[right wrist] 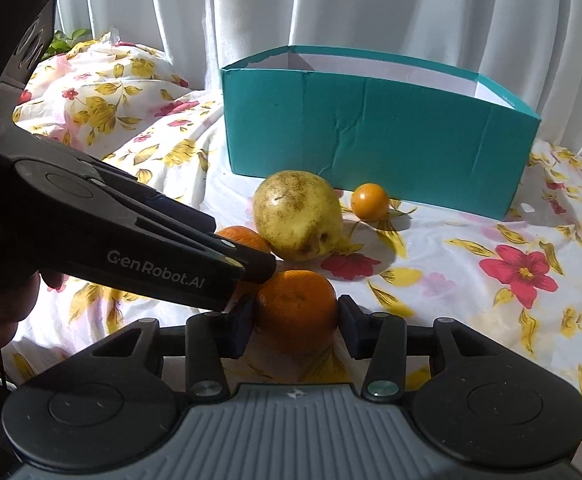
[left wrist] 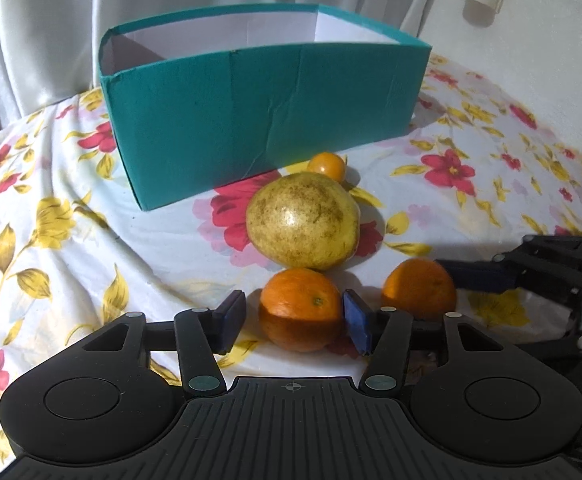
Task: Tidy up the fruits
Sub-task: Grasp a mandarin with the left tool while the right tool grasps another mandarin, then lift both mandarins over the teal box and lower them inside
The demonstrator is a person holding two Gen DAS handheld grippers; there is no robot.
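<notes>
Bracketing one orange apiece, both claws are set low over a bed covered by a floral sheet [left wrist: 71, 216]. The left claw [left wrist: 295, 322] is narrowed round the near orange [left wrist: 301, 312]: the right-hand pad appears to touch the rind, while a sliver of gap is seen at the left-hand pad, so a firm grip is not confirmed. The right claw [right wrist: 295, 326] is drawn in on the second orange [right wrist: 295, 308], both pads seeming pressed to its sides; that orange is judged held.

Both oranges rest on the sheet, near each other. Just behind them a large yellow-green fruit [left wrist: 303, 220] lies, and beyond it a small orange fruit [left wrist: 326, 166] sits close to the teal box [left wrist: 267, 112], whose inside is not shown to hold anything from these angles.

Handling, as judged: the oranges are expected to be firm, light, with slightly waxy rind; a grip across the widest girth is advised, moderate squeeze only. The soft bedding may let them roll.

Orientation: the near orange is nearly round, no real long axis; its stem scar [left wrist: 318, 301] is turned up toward the camera. The big fruit's long axis is tilted, narrow end up in the right wrist view.
</notes>
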